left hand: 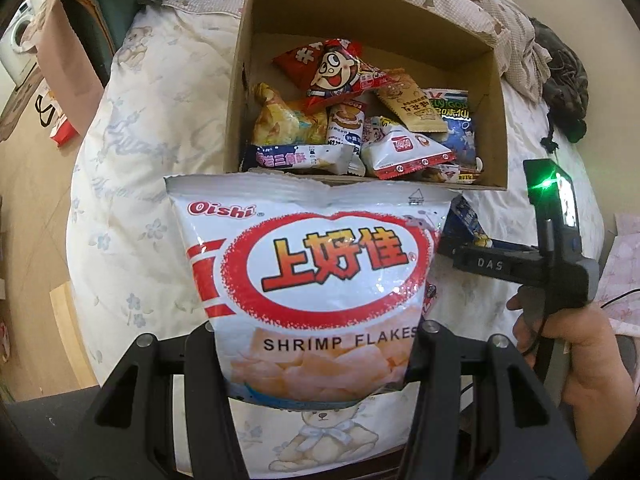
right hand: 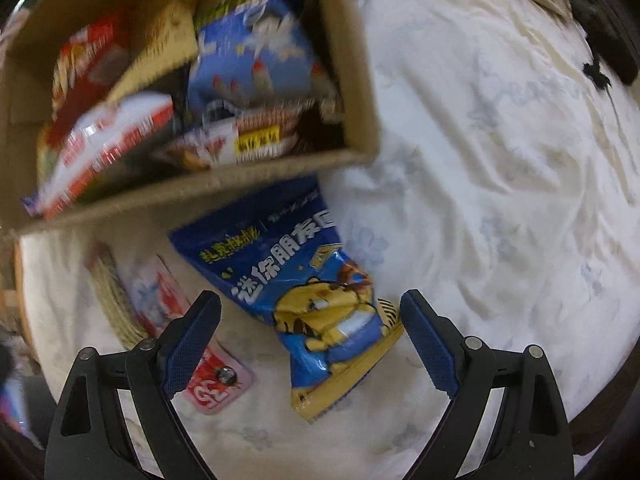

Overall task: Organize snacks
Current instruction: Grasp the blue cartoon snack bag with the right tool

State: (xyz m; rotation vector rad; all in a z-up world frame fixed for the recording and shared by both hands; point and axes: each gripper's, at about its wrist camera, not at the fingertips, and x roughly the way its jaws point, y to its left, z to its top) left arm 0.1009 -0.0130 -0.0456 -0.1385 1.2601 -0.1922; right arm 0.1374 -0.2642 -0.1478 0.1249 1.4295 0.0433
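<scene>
Snacks sit in three places. One large white shrimp-flakes bag (left hand: 316,276) is clamped upright between the fingers of the left gripper (left hand: 316,360), which press on its lower sides; its top edge reaches the near wall of the cardboard box (left hand: 496,120). A blue bag (right hand: 308,280) with a yellow cartoon figure lies flat on the bedspread (right hand: 500,160), one end just beside the near wall of the box as seen from the right wrist. The right gripper (right hand: 310,344) hangs over this blue bag with its jaws wide apart; the blue pads (right hand: 188,344) stand on either side of the bag's lower end and do not press on it. A pink and red packet (right hand: 216,384) lies on the bedspread beside the left finger of that gripper, partly hidden by it.

Inside the box, many packets are piled loosely: a red bag (left hand: 340,72) with a cartoon face lies on top, a yellow bag (left hand: 280,120) to its left, a white and red packet (left hand: 404,152) near the front wall.

In the left wrist view, a hand (left hand: 576,344) grips the right gripper's handle at the right edge, over the bedspread.
</scene>
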